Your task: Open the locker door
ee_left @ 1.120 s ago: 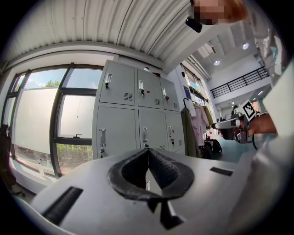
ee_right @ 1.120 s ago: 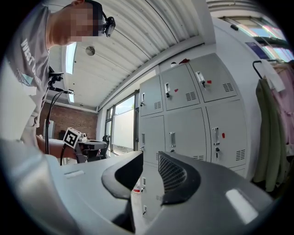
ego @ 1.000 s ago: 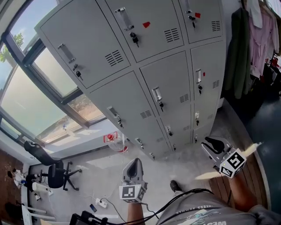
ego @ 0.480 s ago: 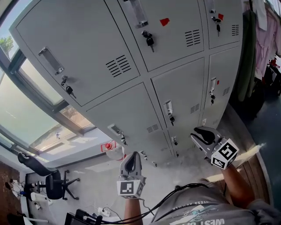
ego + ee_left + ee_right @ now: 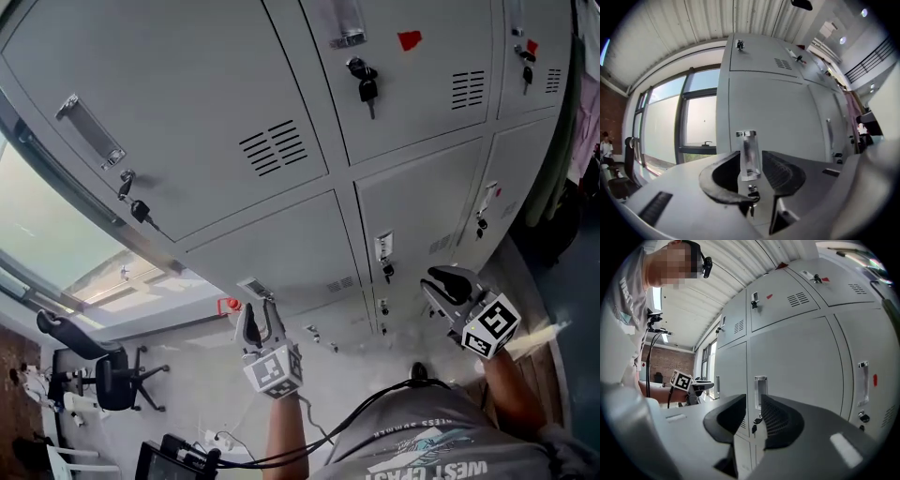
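Two tongs stand released, the left tongs [image 5: 260, 321] opening with the handle [image 5: 748, 157] framed between them at twelve o'clock, untouched, so ease forward, clench squarely on it and swing the locker door [image 5: 277, 246] outward; right tongs [image 5: 753, 404] empty

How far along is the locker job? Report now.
Nothing is open yet: the locker door looks shut. In hand: the left tool is at its handle, jaws opening around it, not gripping. Left: close on the handle and pull. The right tool hangs clear, empty.
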A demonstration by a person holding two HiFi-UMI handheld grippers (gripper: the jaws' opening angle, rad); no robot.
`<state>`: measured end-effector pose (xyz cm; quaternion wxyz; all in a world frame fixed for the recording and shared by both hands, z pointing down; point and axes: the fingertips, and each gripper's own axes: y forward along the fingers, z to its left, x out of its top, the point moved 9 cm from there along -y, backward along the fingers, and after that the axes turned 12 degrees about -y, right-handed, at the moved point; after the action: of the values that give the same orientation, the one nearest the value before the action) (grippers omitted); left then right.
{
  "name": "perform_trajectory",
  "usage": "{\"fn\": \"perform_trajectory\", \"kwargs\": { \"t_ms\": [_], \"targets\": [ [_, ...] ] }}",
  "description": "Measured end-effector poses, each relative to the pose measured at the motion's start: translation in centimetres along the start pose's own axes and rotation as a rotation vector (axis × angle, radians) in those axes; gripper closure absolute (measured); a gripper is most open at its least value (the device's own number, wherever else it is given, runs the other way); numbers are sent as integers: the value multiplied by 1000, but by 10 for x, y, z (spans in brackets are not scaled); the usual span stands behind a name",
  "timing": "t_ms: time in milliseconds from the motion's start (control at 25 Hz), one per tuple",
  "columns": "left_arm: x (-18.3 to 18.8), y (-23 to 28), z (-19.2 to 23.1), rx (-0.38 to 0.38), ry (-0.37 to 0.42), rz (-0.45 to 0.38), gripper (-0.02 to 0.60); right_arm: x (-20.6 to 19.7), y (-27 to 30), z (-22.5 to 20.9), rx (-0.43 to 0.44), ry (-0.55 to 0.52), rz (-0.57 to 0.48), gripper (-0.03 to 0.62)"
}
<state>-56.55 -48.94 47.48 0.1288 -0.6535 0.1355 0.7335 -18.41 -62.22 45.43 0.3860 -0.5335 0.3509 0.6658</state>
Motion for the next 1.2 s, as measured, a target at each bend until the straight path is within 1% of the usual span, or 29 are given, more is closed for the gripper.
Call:
{"fn": "perform_trajectory", "kwargs": {
  "t_ms": [40, 120, 280, 400, 560, 720, 840, 1200],
  "targets": [
    [-2, 8, 5, 39, 4, -5, 428, -1, 4, -3, 3, -4, 4, 505],
    [-4, 21, 11, 92, 9, -14, 407, -3, 9, -8, 9, -7, 15, 505],
    [-5, 35, 10, 159, 29, -53, 407, -12, 13, -16, 12, -2, 34, 505],
    [-5, 38, 10, 200, 32, -87, 460, -18, 15, -19, 13, -3, 49, 505],
    [-7, 38, 11, 198, 32, -110, 465, -22, 16, -20, 11, 5, 65, 505],
    [-7, 36, 12, 174, 11, -99, 468, -24, 17, -18, 11, 7, 75, 505],
    [-7, 32, 12, 166, 15, -97, 468, -24, 18, -15, 14, 10, 74, 505],
    [-8, 12, 8, 165, -5, -90, 465, -27, 13, -6, 13, 21, 82, 507]
  ]
}}
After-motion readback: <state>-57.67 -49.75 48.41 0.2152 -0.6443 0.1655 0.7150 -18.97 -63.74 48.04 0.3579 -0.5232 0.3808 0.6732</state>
